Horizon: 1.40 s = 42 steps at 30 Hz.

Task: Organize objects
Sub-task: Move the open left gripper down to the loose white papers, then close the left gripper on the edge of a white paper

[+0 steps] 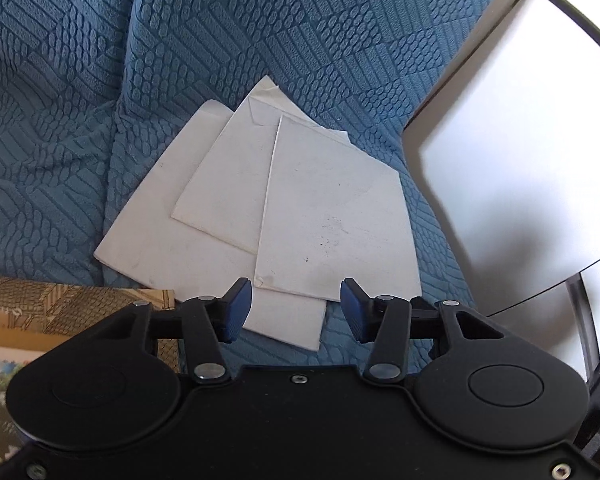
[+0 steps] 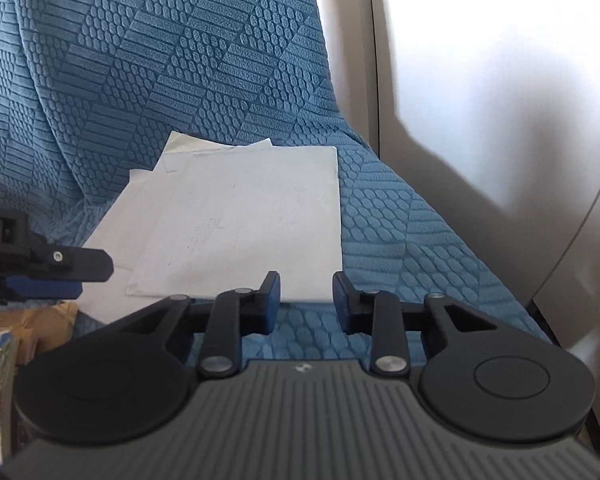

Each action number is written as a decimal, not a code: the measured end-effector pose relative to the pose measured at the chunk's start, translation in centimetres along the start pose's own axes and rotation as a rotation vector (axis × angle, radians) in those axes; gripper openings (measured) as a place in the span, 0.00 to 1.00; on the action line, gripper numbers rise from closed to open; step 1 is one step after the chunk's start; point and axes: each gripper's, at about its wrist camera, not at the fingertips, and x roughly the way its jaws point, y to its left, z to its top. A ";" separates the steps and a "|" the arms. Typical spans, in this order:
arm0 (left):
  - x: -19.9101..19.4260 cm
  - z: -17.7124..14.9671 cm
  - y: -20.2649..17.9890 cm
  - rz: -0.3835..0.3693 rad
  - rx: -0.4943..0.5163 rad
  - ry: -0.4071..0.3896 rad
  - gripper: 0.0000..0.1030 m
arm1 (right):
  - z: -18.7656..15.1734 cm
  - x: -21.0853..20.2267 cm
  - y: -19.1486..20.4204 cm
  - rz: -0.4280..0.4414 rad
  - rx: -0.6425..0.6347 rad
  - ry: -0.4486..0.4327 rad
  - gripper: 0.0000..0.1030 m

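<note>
The envelopes [image 1: 260,208] lie fanned on the blue sofa cover [image 1: 180,40]; both my left gripper [image 1: 296,308] and right gripper [image 2: 306,300] hang with jaws wide and empty, so I'd slide one jaw under the near edge.

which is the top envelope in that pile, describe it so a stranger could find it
On the blue textured sofa cover lies a fanned pile of white envelopes. The top envelope is the one nearest the white table, just ahead of the open left gripper. Unlike the others, its whole face shows, with dark smudges.
</note>
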 end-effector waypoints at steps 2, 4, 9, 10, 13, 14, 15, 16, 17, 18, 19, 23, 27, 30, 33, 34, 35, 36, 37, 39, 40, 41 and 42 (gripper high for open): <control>0.9 0.1 0.0 0.001 -0.002 0.012 0.45 | 0.1 0.6 0.0 -0.001 -0.013 -0.003 0.26; 1.8 0.1 0.0 -0.001 -0.002 0.022 0.45 | 0.2 0.9 0.1 -0.003 -0.022 -0.011 0.24; 3.4 0.1 -0.3 0.010 -0.006 0.052 0.44 | 0.2 1.9 0.4 -0.007 -0.052 -0.002 0.20; 3.6 0.1 -0.4 0.019 -0.005 0.049 0.44 | 0.2 1.9 0.6 -0.008 -0.062 -0.005 0.20; 3.9 0.2 -0.5 0.038 -0.003 0.031 0.44 | 0.0 1.9 0.9 -0.014 -0.092 -0.015 0.20; 3.9 0.3 -0.5 0.042 -0.001 0.027 0.44 | 0.0 1.9 0.9 -0.014 -0.095 -0.016 0.20; 4.0 0.4 -0.6 0.045 -0.002 0.025 0.46 | 0.0 1.9 0.9 -0.013 -0.095 -0.019 0.20; 4.1 0.4 -0.7 0.047 -0.006 0.023 0.47 | -0.1 1.9 0.9 -0.015 -0.095 -0.021 0.20; 4.2 0.5 -0.8 0.048 -0.009 0.023 0.49 | -0.1 1.9 1.0 -0.018 -0.098 -0.023 0.20; 4.3 0.6 -0.9 0.052 -0.010 0.020 0.50 | -0.2 1.9 1.1 -0.022 -0.101 -0.025 0.20; 4.5 0.7 -1.1 0.061 -0.011 0.016 0.51 | -0.2 2.0 1.2 -0.027 -0.104 -0.026 0.20; 5.0 1.0 -1.7 0.091 -0.005 0.010 0.52 | -0.3 2.1 1.2 -0.031 -0.100 -0.031 0.20; 5.4 1.0 -2.5 0.214 0.060 0.002 0.23 | -0.4 2.2 1.3 -0.029 -0.091 -0.028 0.20; 5.3 1.1 -2.3 0.224 0.040 0.001 0.15 | -0.4 2.4 1.4 -0.020 -0.076 -0.023 0.20; 5.1 1.4 -1.7 0.218 0.007 0.002 0.02 | -0.5 2.6 1.1 0.002 -0.047 -0.021 0.20; 4.9 1.4 -1.5 0.206 -0.008 0.000 0.02 | -0.5 2.7 0.9 0.015 -0.030 -0.020 0.20; 4.8 1.5 -1.1 0.185 -0.034 0.000 0.01 | -0.5 2.8 0.6 0.034 -0.006 -0.017 0.21; 4.7 1.6 -0.7 0.169 -0.065 0.002 0.01 | -0.5 2.8 0.3 0.051 0.023 -0.015 0.21; 4.5 1.7 -0.4 0.157 -0.094 0.003 0.01 | -0.5 2.8 0.0 0.066 0.055 -0.009 0.21; 4.1 1.9 -0.1 0.131 -0.131 0.000 0.00 | 0.0 2.4 -0.9 0.127 0.140 0.006 0.22; 3.9 1.9 -0.2 0.124 -0.131 -0.002 0.00 | 0.2 2.2 -1.3 0.179 0.190 0.012 0.22; 3.7 2.0 -0.3 0.119 -0.127 -0.006 0.00 | 0.3 1.9 -1.5 0.230 0.227 0.015 0.22; 3.4 2.0 -0.6 0.112 -0.122 -0.011 0.00 | 0.4 1.6 -1.6 0.275 0.255 0.016 0.22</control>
